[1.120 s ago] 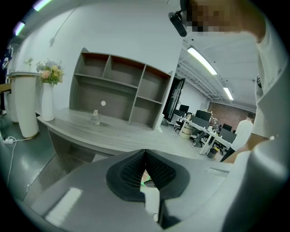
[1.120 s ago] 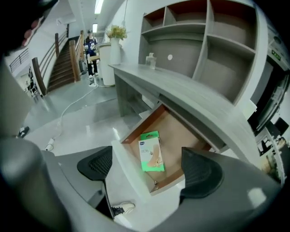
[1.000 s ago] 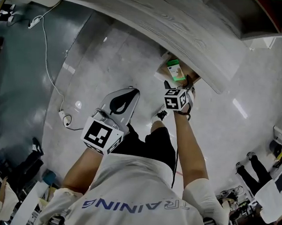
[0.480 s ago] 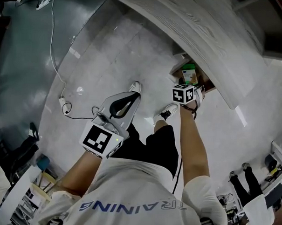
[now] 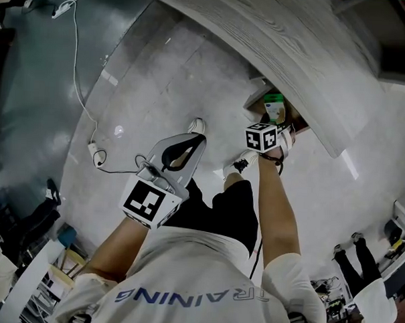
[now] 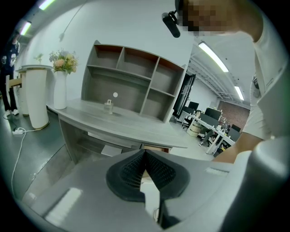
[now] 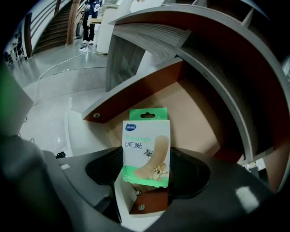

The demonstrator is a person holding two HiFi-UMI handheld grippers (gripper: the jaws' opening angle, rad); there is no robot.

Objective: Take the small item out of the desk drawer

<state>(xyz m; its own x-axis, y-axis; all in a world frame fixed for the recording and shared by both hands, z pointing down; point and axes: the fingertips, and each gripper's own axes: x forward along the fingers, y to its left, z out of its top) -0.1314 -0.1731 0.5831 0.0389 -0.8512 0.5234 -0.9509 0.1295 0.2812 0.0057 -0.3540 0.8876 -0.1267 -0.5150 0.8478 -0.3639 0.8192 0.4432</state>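
In the head view I am seeing the right gripper [image 5: 276, 124] reaching into the open drawer [image 5: 257, 93] that is sticking out from under the tabletop [image 5: 294, 48]. The small green-and-white box of plasters [image 5: 274, 108] is lying in that drawer, directly ahead of this gripper's tips. The left gripper [image 5: 183, 148] is hanging well apart from the drawer, over the floor [image 5: 139, 88], so the right one is plainly the nearer.

In the left gripper view its fingers [image 6: 131, 172] are meeting at the tips with nothing between them. They are pointing toward the desk from a distance and taking no part in this.

In the right gripper view the box is sitting square between the two fingers, inside the drawer, with its printed face turned to the camera. Its long axis is running away from me, along the line of the fingers, with the hang tab at the far end. The fingers are closing across its short width, one pad just beside each long edge. I am not yet seeing either pad pressing firmly on the card. I am judging that the grasp is lined up: the fingers need only finish closing on the box's near half, and then the box can be drawn back and up out of the drawer.
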